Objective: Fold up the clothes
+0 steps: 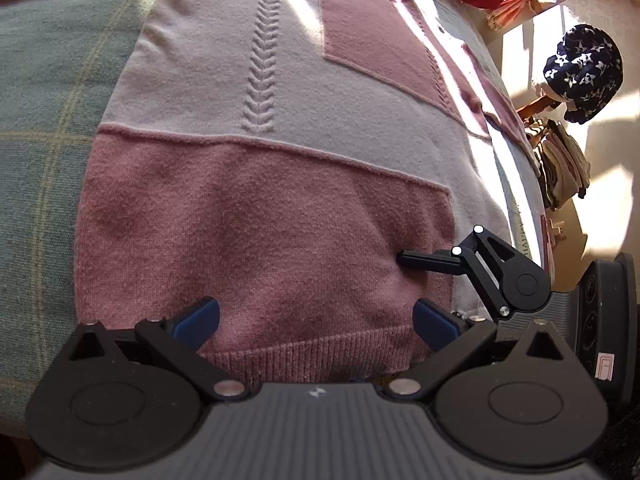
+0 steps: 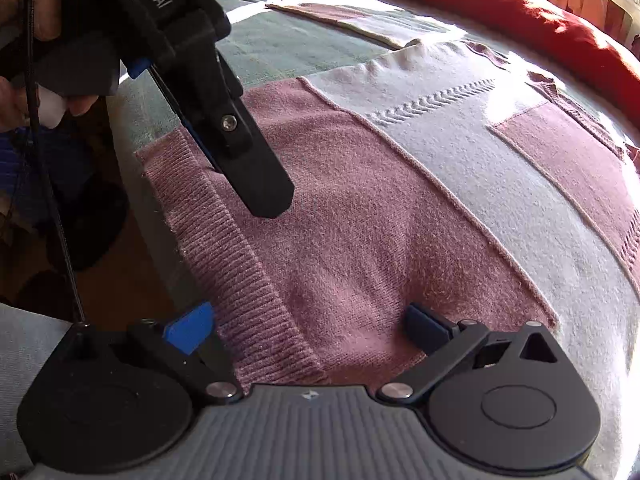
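The sweater [image 1: 256, 200] lay spread flat on the bed, knit in pink and pale lilac blocks, with 1 raised cable stitch running up the pale panel and a ribbed pink hem [image 2: 248, 280] at the near edge. Sunlight striped its far right side.

The left gripper [image 1: 316, 318] sat low over the hem, its 2 blue-padded fingers [image 1: 198, 316] spread wide apart on either side of the pink fabric, nothing clamped between them. The right gripper [image 2: 308, 326] stood likewise at the hem's right corner, fingers spread, the ribbed band passing between them; whether the pads touched the knit could not be told. From the left wrist view, the right gripper appeared at the right, 1 finger tip resting on the pink panel. From the right wrist view, the left gripper's dark finger pointed down onto the pink panel just past the hem, held by a hand [image 2: 24, 40] at far left.

The bedcover [image 1: 44, 120] under the sweater was green plaid. A red cushion [image 2: 500, 4] lay at the far edge. A navy star-print cloth [image 1: 584, 68] hung at the far right.
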The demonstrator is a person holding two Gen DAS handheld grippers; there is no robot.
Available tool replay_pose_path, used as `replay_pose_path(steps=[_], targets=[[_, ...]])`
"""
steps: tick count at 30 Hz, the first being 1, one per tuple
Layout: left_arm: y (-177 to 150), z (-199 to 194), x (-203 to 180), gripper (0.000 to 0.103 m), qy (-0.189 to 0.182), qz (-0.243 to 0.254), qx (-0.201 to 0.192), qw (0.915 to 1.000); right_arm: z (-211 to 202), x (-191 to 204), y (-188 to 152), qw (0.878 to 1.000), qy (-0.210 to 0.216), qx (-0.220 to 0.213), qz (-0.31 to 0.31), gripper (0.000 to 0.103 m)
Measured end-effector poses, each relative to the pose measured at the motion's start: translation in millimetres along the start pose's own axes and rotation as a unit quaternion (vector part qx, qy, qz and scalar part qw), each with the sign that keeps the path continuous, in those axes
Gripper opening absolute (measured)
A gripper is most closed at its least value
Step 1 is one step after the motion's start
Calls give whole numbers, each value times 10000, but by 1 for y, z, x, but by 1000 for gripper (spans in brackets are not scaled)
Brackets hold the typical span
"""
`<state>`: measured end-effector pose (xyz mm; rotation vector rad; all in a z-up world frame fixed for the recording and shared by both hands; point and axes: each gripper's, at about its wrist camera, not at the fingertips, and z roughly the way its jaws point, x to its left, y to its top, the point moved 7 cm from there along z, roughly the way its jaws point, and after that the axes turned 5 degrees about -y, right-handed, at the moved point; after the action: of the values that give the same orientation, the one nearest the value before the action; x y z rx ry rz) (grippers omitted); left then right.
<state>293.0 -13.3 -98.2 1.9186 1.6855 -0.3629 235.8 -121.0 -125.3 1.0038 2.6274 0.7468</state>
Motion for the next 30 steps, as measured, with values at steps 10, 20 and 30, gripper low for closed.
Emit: replay_pose_path(steps=[10,20,30], targets=[[21,19,26,102,354,-157,-231,9990,-32,-64,3,9912,-1028,-260,795,103],[27,20,35,102,161,-697,-377,9967,-69,-87,-108,9647,-1050,969,2213,103],[20,33,14,102,997,217,-113,9947,-37,-168,-53,9547,-1554,-8,2539,103]])
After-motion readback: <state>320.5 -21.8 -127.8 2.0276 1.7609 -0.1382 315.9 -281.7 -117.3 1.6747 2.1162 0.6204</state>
